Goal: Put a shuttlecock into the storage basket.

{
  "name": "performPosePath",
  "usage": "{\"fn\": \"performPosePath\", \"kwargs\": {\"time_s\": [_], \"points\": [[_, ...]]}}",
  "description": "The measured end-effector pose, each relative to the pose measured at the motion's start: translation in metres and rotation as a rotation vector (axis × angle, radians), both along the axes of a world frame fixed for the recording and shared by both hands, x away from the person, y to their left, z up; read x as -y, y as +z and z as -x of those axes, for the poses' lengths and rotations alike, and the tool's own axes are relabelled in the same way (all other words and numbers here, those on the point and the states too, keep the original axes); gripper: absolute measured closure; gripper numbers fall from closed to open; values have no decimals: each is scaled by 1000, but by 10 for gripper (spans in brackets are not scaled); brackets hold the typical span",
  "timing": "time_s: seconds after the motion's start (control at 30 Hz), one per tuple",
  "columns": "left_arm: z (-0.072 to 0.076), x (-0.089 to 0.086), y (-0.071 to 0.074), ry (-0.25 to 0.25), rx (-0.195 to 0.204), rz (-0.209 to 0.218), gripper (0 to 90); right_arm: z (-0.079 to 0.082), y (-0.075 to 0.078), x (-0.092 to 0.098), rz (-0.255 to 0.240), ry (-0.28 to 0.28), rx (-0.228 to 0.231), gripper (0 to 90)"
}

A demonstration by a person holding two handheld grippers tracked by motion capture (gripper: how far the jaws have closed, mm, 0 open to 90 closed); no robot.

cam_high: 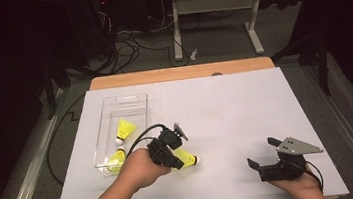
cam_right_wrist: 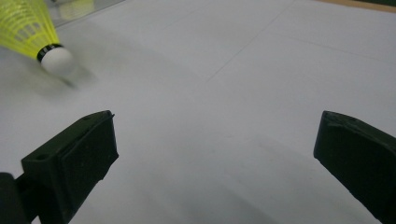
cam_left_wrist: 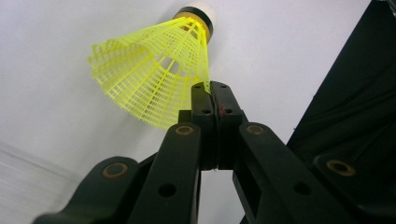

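Left gripper (cam_left_wrist: 212, 95) clamped on skirt edge of yellow plastic shuttlecock (cam_left_wrist: 154, 74), white cork tip pointing away, held just above white table sheet (cam_high: 237, 117) beside clear plastic bin (cam_high: 137, 101); right gripper (cam_high: 266, 154) jaws apart, empty. Carry step; next likely swing over bin, release inside

Yellow plastic mesh shuttlecock (cam_left_wrist: 154, 74); clear glossy plastic tray (cam_high: 107, 107); matt white table (cam_high: 247, 116).

Left hand-held gripper (cam_high: 180, 155) jaws pinched together, forearm reaching in from bottom, right hand-held gripper (cam_high: 263, 152) low at bottom right, jaws spread wide
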State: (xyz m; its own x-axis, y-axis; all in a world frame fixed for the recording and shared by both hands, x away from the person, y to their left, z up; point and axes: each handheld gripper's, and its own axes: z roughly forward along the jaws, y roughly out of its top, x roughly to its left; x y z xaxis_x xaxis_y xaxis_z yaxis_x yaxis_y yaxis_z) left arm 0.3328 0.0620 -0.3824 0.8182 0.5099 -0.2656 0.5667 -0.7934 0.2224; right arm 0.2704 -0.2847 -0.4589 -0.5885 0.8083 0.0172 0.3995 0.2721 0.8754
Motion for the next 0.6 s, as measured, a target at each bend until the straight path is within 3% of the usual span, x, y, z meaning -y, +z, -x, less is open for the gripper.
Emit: {"fn": "performPosePath", "kwargs": {"time_s": [0.2,0.6], "points": [[0,-2,1,16,10,5,900,-1,-2,5,-46,-29,29,4],[0,-1,9,16,-8,-5,900,-1,-2,2,-43,-14,28,4]]}}
